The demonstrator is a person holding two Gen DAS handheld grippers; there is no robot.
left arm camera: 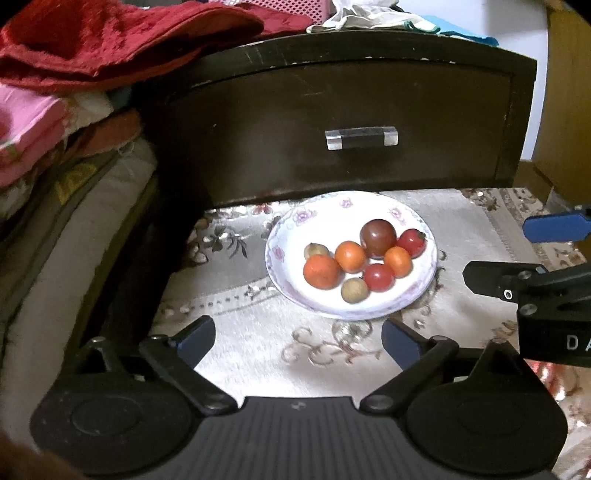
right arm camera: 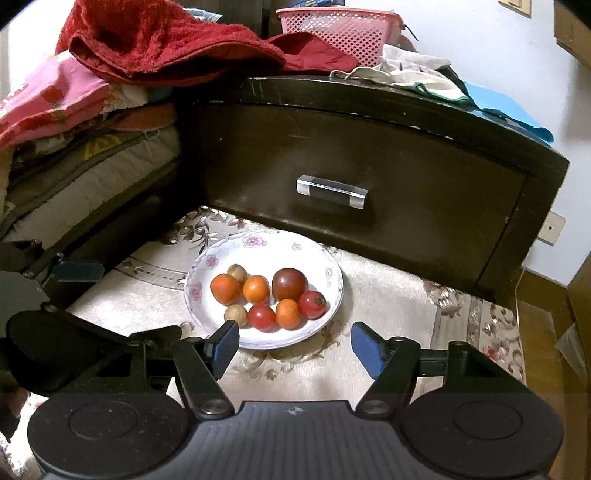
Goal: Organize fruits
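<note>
A white floral plate (left arm camera: 325,216) (right arm camera: 258,341) sits on a patterned cloth in front of a dark drawer. It holds several small fruits: a dark red-brown one (left arm camera: 378,237) (right arm camera: 289,283), orange ones (left arm camera: 322,271) (right arm camera: 224,288), red ones (left arm camera: 378,277) (right arm camera: 262,316) and two tan ones (left arm camera: 354,290) (right arm camera: 235,314). My left gripper (left arm camera: 298,341) is open and empty, just short of the plate's near rim. My right gripper (right arm camera: 294,345) is open and empty, its left fingertip (right arm camera: 224,341) over the plate's near rim. The right gripper also shows at the right edge of the left wrist view (left arm camera: 524,258).
A dark wooden drawer front (left arm camera: 332,122) (right arm camera: 369,177) with a clear handle (left arm camera: 361,137) (right arm camera: 331,192) stands behind the plate. Folded bedding and a red towel (right arm camera: 155,44) are stacked at the left. A pink basket (right arm camera: 338,27) sits on top of the drawer unit.
</note>
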